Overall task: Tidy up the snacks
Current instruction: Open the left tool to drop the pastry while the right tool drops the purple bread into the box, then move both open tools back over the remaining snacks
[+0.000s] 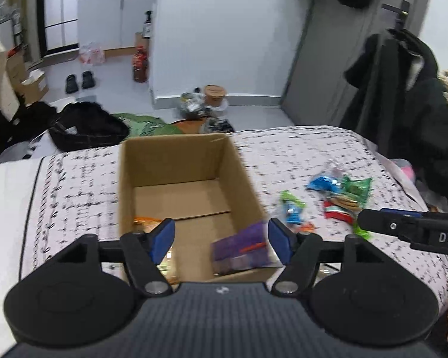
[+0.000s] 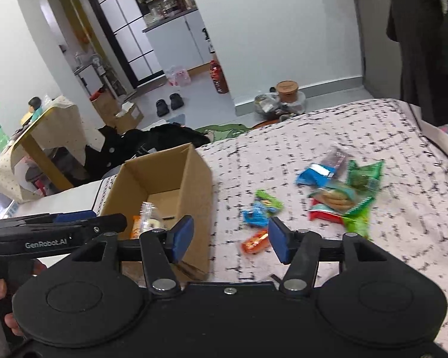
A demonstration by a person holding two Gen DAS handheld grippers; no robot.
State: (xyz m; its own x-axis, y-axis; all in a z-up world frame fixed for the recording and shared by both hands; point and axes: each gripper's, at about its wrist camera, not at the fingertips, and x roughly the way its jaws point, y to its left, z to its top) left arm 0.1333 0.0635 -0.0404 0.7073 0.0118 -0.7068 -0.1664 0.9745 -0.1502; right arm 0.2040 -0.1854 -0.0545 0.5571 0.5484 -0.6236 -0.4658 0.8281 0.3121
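Observation:
An open cardboard box (image 1: pixel 170 161) stands on the patterned bedspread (image 1: pixel 298 155). My left gripper (image 1: pixel 221 235) hangs open over the box's near end. Under it a purple packet (image 1: pixel 242 247) lies in the box, close to the right finger and not gripped. An orange packet (image 2: pixel 137 225) and a clear one (image 2: pixel 150 217) lie in the box (image 2: pixel 200 185) too. My right gripper (image 2: pixel 230 235) is open above the bedspread just right of the box. An orange packet (image 2: pixel 255 241) lies below its right finger. A blue-green packet (image 2: pixel 261 208) and a pile of snacks (image 2: pixel 340 191) lie beyond.
The bed ends just behind the box, with black bags (image 1: pixel 86 125) and a green cloth (image 1: pixel 146 125) on the floor past it. Dark coats (image 1: pixel 403 95) hang at the right. The left gripper (image 2: pixel 119 219) shows from the side in the right wrist view.

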